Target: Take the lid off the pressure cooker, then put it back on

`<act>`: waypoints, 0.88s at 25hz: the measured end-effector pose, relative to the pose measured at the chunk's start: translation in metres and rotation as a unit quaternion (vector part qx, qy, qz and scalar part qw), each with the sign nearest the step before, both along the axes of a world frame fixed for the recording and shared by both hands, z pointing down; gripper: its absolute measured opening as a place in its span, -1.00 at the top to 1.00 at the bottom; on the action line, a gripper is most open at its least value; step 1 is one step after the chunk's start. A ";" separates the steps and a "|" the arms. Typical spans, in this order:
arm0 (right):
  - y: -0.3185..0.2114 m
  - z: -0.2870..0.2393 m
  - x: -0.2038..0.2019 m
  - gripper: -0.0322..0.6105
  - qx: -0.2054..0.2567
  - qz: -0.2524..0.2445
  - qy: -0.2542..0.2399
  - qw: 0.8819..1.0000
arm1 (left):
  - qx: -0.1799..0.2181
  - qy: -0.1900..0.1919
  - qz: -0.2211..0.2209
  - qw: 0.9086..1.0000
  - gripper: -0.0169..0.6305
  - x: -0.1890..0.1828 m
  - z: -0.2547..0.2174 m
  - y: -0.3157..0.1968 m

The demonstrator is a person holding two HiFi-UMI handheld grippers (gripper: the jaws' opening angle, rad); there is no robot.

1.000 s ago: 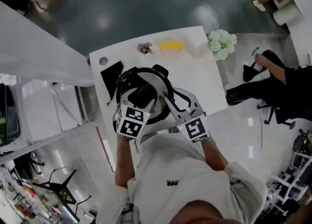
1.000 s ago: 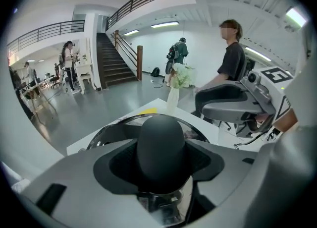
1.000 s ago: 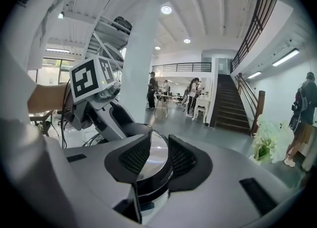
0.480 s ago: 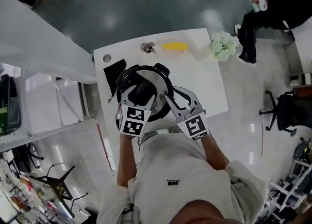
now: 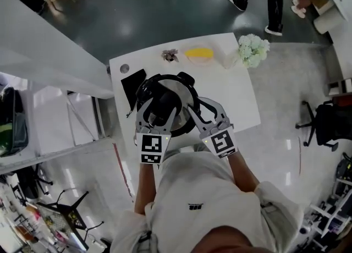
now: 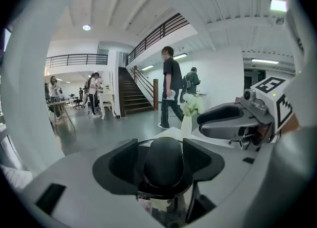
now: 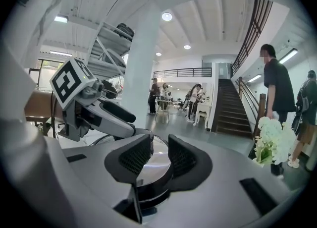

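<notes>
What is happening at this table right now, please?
A person is working a pressure cooker on the white table with a handheld gripper in each hand. The left gripper has the black knob of the lid between its fingers, which touch it on both sides and have just opened a little. The right gripper is closed on the cooker's near edge, apparently steadying it. Whether the lid has come free is hard to tell.

Black knob (image 6: 165, 160), silver cooker (image 7: 153, 165), white table (image 5: 236, 92)
</notes>
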State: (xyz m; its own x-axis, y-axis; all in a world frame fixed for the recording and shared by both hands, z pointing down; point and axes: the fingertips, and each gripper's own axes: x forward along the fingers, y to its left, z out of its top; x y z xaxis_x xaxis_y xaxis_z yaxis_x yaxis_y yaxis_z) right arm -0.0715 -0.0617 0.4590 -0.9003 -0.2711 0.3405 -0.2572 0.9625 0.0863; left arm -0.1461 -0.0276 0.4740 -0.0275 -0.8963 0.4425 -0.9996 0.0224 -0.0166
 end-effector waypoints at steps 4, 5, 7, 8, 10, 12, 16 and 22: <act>0.004 0.002 -0.004 0.53 0.038 -0.003 0.004 0.999 | 0.002 -0.006 0.001 1.000 0.05 -0.003 -0.001 0.013; 0.005 0.002 -0.005 0.53 0.041 -0.002 0.003 0.999 | 0.003 -0.005 0.001 1.000 0.06 -0.004 -0.001 0.016; 0.007 0.001 -0.007 0.53 0.036 0.004 0.007 0.999 | 0.005 -0.004 0.003 1.000 0.06 -0.007 -0.003 0.020; 0.008 0.000 -0.007 0.53 0.030 0.009 0.010 0.999 | 0.005 -0.004 0.004 1.000 0.06 -0.009 -0.003 0.022; 0.011 0.000 -0.010 0.53 0.023 0.015 0.013 1.000 | 0.004 -0.004 0.009 1.000 0.07 -0.012 -0.003 0.024; 0.013 -0.001 -0.014 0.53 0.023 0.017 0.014 0.999 | 0.004 -0.004 0.016 1.000 0.08 -0.014 -0.003 0.025; 0.017 -0.001 -0.019 0.54 0.022 0.020 0.014 0.999 | 0.003 -0.002 0.030 1.000 0.08 -0.014 -0.003 0.025; 0.020 0.000 -0.023 0.53 0.031 0.020 0.013 0.999 | 0.000 -0.002 0.053 0.999 0.08 -0.011 -0.002 0.025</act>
State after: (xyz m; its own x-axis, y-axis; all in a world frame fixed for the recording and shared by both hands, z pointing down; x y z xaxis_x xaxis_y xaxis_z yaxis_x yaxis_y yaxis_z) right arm -0.0944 -0.0413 0.4590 -0.8798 -0.3275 0.3444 -0.2915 0.9442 0.1533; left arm -0.1572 -0.0024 0.4718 0.0653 -0.8941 0.4430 -0.9963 -0.0830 -0.0206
